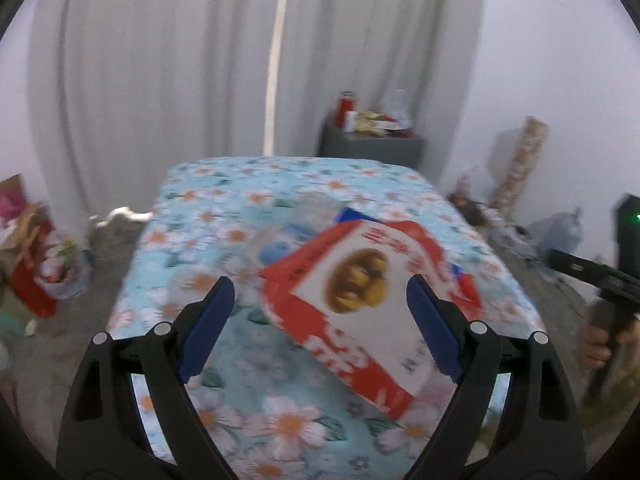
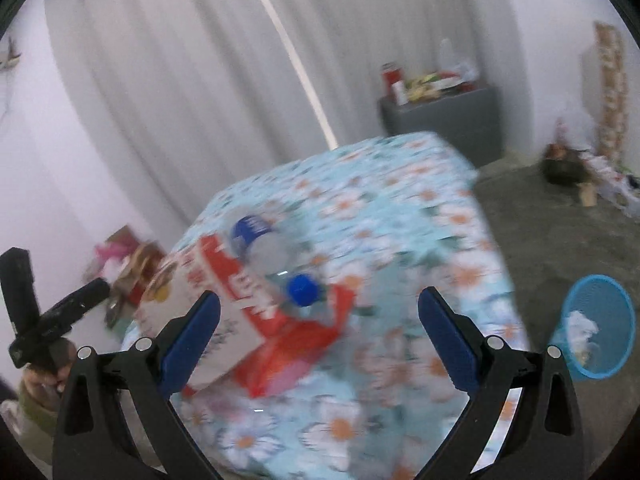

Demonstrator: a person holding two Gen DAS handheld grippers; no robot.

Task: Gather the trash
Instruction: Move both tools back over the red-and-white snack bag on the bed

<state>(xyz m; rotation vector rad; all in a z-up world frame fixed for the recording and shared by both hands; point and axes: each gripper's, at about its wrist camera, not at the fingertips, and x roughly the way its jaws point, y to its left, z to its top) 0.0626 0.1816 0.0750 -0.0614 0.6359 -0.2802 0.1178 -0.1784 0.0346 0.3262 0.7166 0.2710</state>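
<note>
Left wrist view: red-white food box (image 1: 372, 320) flat between wide-open left gripper (image 1: 320, 308) jaws; right gripper (image 2: 319, 316) spread wide too, clear blue-capped bottle (image 2: 280, 264) ahead.

one red-and-white carton (image 1: 368, 312), two clear bottles (image 2: 272, 252), one blue bin (image 2: 596, 326)

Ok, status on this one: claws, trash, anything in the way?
Left claw open over red-and-white food box. Right claw open, empty. Clear bottles lie against the box on floral table. Blue bin on floor, path clear.
</note>
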